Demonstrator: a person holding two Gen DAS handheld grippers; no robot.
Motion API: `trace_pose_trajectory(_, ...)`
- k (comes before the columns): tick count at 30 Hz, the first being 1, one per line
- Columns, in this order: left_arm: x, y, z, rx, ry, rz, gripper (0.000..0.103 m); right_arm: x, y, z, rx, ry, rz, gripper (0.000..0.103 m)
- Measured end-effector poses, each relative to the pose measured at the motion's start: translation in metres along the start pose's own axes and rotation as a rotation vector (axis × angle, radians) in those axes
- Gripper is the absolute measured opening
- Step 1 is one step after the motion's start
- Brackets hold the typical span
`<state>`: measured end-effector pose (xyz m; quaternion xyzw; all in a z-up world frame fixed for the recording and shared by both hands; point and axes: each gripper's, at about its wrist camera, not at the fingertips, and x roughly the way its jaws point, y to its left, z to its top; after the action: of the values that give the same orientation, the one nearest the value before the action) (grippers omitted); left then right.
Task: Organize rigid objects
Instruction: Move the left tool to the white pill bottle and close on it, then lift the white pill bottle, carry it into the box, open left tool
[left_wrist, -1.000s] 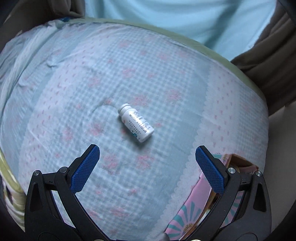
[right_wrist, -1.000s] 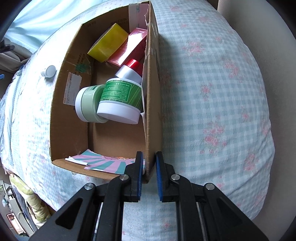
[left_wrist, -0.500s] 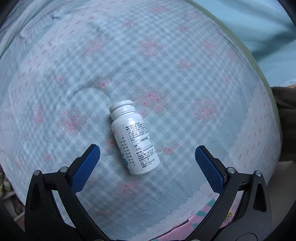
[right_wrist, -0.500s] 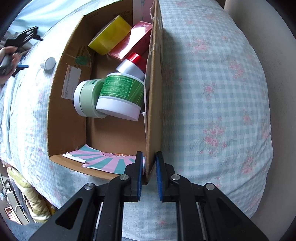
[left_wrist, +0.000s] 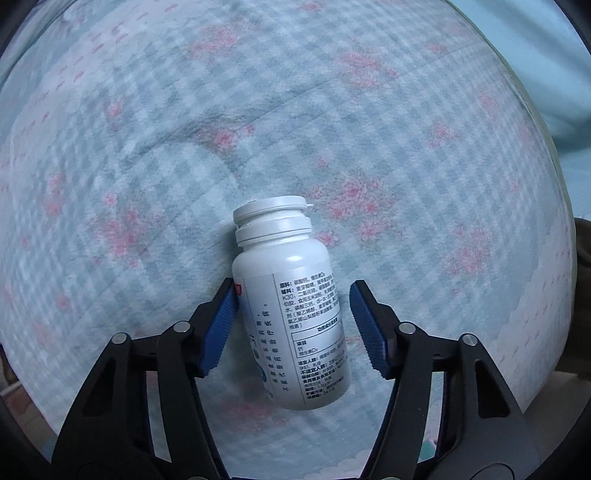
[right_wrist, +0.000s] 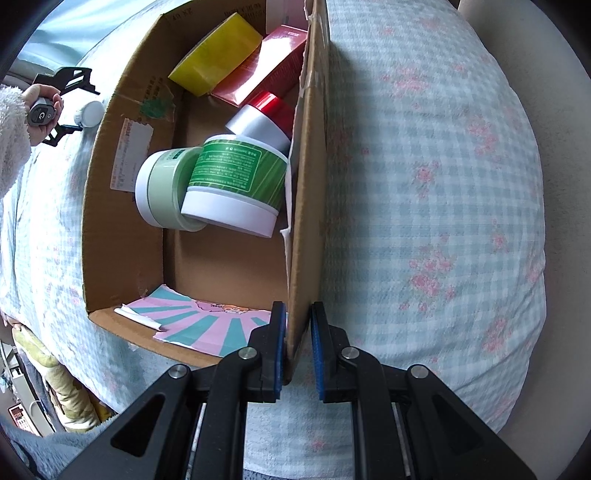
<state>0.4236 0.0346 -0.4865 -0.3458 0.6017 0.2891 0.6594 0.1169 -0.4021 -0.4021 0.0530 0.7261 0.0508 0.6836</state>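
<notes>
left tool (left_wrist: 293, 325) straddles bottle (left_wrist: 291, 310); right tool (right_wrist: 297, 350) pinches box wall (right_wrist: 306, 206).

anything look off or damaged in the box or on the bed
The cardboard box is worn: its right wall has a ragged torn liner, and a label is partly peeled off the left wall. Inside, the green jar lies tipped against the pale green jar. The white bottle lies on its side, intact.

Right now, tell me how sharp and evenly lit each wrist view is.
Left wrist view: white plastic pill bottle sharp with readable label, checked floral blanket softly blurred, dim bluish light, fisheye bending at the edges. Right wrist view: brighter daylight, brown cardboard box and green-labelled jar crisp, corners vignetted black.
</notes>
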Motion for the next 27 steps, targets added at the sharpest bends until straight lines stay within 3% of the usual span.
trace_pose_trajectory(14, -0.008, 0.013, -0.004, 0.058, -0.012, -0.061, 0.05, 0.006, 0.002, 0.0, -0.01, -0.003, -0.011, 0.012)
trace_pose_trajectory(20, -0.037, 0.013, -0.016, 0.122, -0.05, -0.102, 0.05, 0.008, 0.003, -0.003, -0.015, -0.013, -0.016, 0.012)
trace_pose_trajectory(27, -0.102, 0.019, -0.035, 0.245, -0.117, -0.161, 0.05, 0.012, 0.006, -0.003, -0.015, -0.03, -0.024, 0.012)
